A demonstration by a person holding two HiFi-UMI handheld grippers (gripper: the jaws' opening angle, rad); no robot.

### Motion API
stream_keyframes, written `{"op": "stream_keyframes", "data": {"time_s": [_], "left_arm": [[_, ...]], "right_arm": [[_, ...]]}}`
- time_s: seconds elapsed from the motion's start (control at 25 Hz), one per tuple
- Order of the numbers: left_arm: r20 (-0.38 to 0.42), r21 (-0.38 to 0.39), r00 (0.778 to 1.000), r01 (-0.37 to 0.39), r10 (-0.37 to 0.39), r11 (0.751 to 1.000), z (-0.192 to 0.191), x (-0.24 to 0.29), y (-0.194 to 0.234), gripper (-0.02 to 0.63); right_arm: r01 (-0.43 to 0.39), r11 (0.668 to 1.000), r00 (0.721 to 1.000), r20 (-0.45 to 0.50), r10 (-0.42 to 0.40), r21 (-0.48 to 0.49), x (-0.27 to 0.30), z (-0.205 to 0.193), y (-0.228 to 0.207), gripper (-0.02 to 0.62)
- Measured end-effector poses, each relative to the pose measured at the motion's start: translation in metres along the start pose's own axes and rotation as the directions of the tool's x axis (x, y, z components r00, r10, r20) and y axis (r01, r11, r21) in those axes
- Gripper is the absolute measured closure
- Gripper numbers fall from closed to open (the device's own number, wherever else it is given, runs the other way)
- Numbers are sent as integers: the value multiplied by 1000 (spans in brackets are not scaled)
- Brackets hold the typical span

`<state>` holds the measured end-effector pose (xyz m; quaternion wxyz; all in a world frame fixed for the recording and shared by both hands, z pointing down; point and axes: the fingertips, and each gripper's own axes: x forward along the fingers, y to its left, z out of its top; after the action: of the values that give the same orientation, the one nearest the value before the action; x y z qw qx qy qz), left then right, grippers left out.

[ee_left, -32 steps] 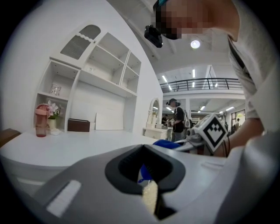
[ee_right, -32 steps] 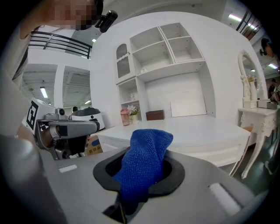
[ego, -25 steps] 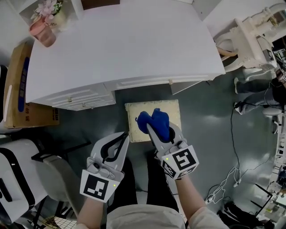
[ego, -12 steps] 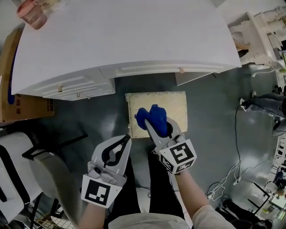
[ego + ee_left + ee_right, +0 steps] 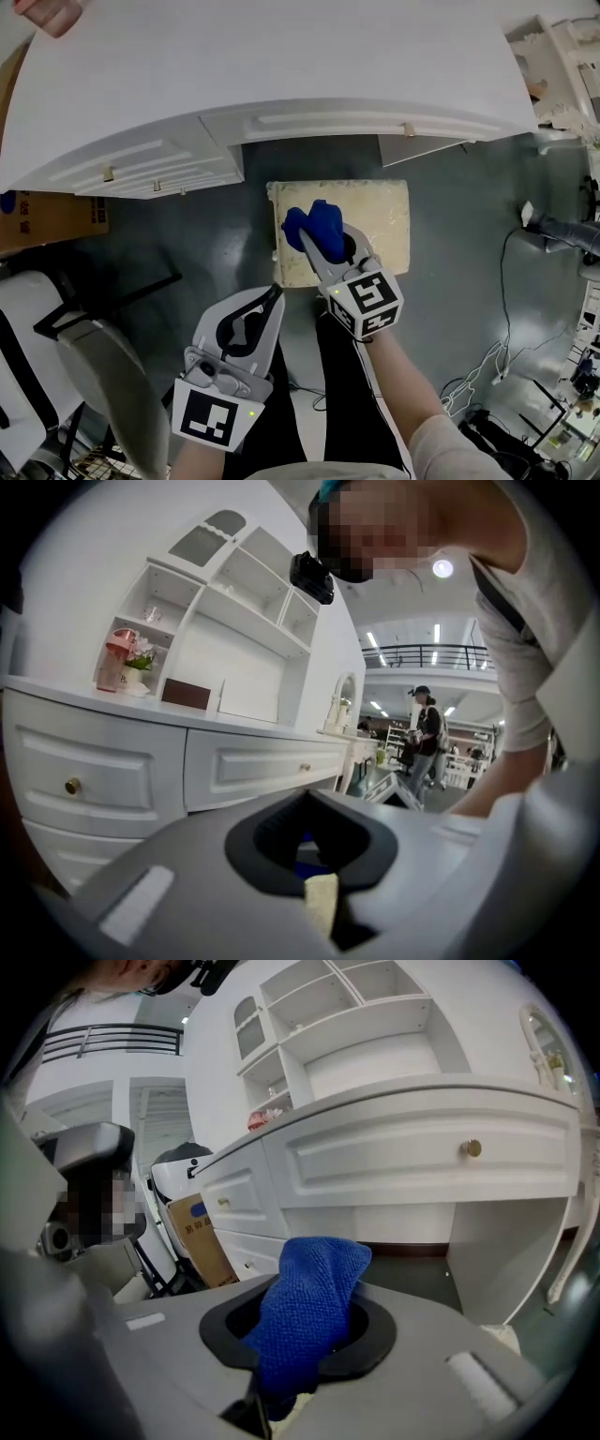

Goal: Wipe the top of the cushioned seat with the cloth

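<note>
Grey floor (image 5: pixel 450 272) filled the lower part of the head view, and a white dresser (image 5: pixel 281 66) with drawers crossed the top. Against its left side, a brown cardboard box (image 5: pixel 47 220) stood on the floor. Some cables (image 5: pixel 506 356) lay on the floor at the right.

In front of the dresser stood the cushioned seat (image 5: pixel 375 220), with its square, cream-coloured top facing up. The blue cloth (image 5: pixel 314 225) was bunched on the left half of this top and touched it.

The right gripper (image 5: pixel 323 251) reached over the near edge of the seat. Its 2 jaws were closed on the cloth. In the right gripper view the knitted blue fabric (image 5: pixel 314 1307) filled the dark opening between the jaws and rose above it. A drawer knob (image 5: pixel 473 1148) of the dresser showed behind it.

The left gripper (image 5: pixel 274 295) was held lower and to the left, over the floor, with its tip just beside the near left corner of the seat. Whether it touched the seat, I could not tell. Its jaws were together and held nothing. Through their dark opening, the left gripper view showed only a thin strip of the cream cushion (image 5: pixel 322 902) and a bit of blue.

On the dresser shelf stood a pink cup (image 5: pixel 116 658).
</note>
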<state>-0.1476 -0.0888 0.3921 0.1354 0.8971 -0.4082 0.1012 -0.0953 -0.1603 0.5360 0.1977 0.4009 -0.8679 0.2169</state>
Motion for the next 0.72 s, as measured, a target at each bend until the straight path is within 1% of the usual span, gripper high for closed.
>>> {"op": "stream_keyframes", "data": {"time_s": [0.24, 0.44, 0.6, 0.72], "left_arm": [[-1, -21, 1000, -18, 18, 1000, -20, 6, 11, 606], [6, -46, 999, -41, 41, 998, -30, 6, 18, 606], [10, -73, 999, -46, 47, 996, -36, 4, 25, 606], [11, -77, 999, -50, 51, 996, -40, 3, 28, 606]], "right_arm": [[10, 999, 999, -36, -9, 51, 39, -28, -18, 503], [23, 997, 994, -109, -14, 76, 66, -57, -30, 503], [29, 991, 991, -134, -12, 130, 84, -68, -36, 503], [45, 986, 988, -150, -20, 159, 94, -73, -42, 503]]}}
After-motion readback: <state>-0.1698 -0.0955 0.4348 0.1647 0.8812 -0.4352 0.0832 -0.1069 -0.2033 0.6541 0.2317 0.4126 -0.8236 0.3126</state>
